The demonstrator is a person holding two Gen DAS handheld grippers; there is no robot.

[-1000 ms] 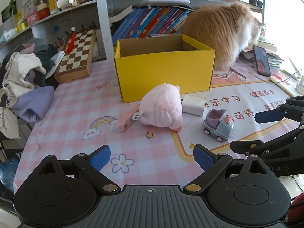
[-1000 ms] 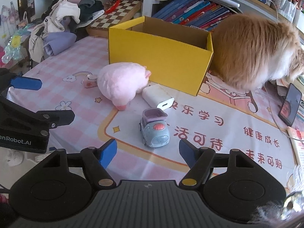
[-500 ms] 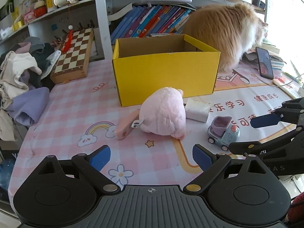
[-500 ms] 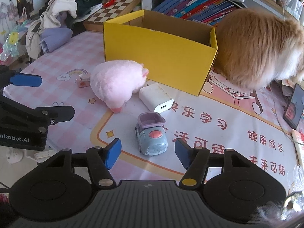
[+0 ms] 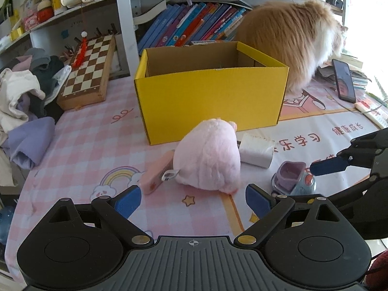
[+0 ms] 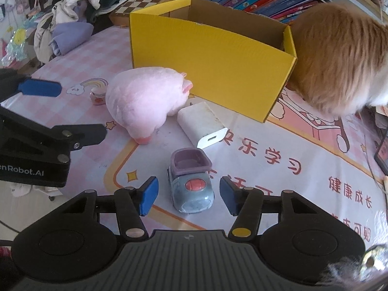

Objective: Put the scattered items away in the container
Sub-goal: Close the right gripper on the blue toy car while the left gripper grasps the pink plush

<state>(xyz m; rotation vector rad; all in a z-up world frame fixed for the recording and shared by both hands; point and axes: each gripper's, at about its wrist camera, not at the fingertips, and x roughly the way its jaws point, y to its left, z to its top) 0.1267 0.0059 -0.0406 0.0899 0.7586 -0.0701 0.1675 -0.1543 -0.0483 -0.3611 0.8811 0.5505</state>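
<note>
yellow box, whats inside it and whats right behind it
The yellow box shows only bare brown inner walls; its floor is hidden by the front wall, so whether anything lies inside cannot be told. Behind it stand a fluffy orange cat and a row of books.

Yellow cardboard box (image 5: 211, 101): open top, upright, far side of pink checked mat, inside looks bare as far as visible.
Pink plush toy (image 5: 208, 155): lying on side just in front of box.
White charger block (image 6: 201, 123): flat on mat, touching plush, port end toward cam in right-wrist view.
Pink small case w/ tag (image 5: 157, 174): flat, against plush on side opp. charger.
Toy car (image 6: 191, 181): blue-grey body, purple seat, red button, upright on wheels, apart from charger, nearest to cam.
</note>
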